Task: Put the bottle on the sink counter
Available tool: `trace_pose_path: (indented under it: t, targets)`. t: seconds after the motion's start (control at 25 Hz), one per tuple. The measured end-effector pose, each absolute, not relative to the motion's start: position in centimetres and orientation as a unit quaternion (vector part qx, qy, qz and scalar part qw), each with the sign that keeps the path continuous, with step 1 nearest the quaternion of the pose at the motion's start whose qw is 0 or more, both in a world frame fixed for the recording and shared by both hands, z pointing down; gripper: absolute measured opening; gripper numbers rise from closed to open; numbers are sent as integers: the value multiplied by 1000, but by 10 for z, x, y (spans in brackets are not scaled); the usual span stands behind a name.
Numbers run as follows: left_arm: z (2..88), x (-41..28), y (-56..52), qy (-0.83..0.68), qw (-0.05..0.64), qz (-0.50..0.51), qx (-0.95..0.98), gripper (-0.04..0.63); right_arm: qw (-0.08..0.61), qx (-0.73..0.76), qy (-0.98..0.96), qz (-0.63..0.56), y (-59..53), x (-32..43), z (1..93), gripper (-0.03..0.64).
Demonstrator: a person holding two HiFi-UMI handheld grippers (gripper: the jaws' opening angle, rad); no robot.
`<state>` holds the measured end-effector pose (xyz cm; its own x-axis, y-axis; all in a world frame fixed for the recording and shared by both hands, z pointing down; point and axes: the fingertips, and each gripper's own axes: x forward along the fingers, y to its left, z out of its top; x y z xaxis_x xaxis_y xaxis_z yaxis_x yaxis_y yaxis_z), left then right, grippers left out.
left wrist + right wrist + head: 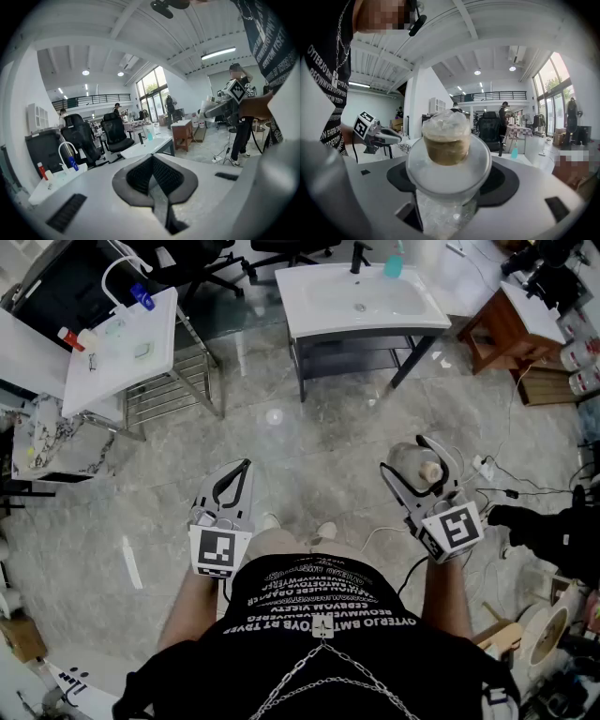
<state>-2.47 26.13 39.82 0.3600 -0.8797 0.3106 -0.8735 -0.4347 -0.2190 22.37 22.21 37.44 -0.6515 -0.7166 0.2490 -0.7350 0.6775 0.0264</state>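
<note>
While the bottle (pixel 417 468) is clamped in the right hand-held gripper (pixel 406 456), the task is only part done. Pickup looks finished; carry and set-down are left.

Bottle: clear body, tan cap (pixel 446 140), film over the top. It sits between the right jaws, which stand wide and press on its body from both sides. In the right gripper view it fills the gap, and its lower part is hidden between the jaws. It is up in the air over the floor (pixel 281 427), resting on nothing.

Left hand-held gripper (pixel 153 161): jaws together, nothing between them, held out beside the right one, well apart from the bottle.

Sink desk (pixel 309 320): white, straight ahead at the top of the head view, well apart from the bottle with open floor between. A black faucet (pixel 357 257) and a teal bottle (pixel 394 263) stand at its back edge. The front and sides of the top look bare, so there is room to set down.

Second white unit (pixel 122 343) at upper left also has a faucet; I can't tell for sure which is the target, but the one ahead is the likelier.

Left to do, by my read: walk up, lower the bottle onto the top, then open the right jaws.
</note>
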Motion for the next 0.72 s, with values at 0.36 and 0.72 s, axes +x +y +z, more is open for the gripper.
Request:
trace_pose_path:
  t: [0.36,0.72]
  targets:
    - [375,-45,345,517,66,-181,-834,6,115,378,-918,42,311,178,358,339]
    - [384,-139,431,539,30,-161,-826,6,136,380,-911,79,404,100,383,337]
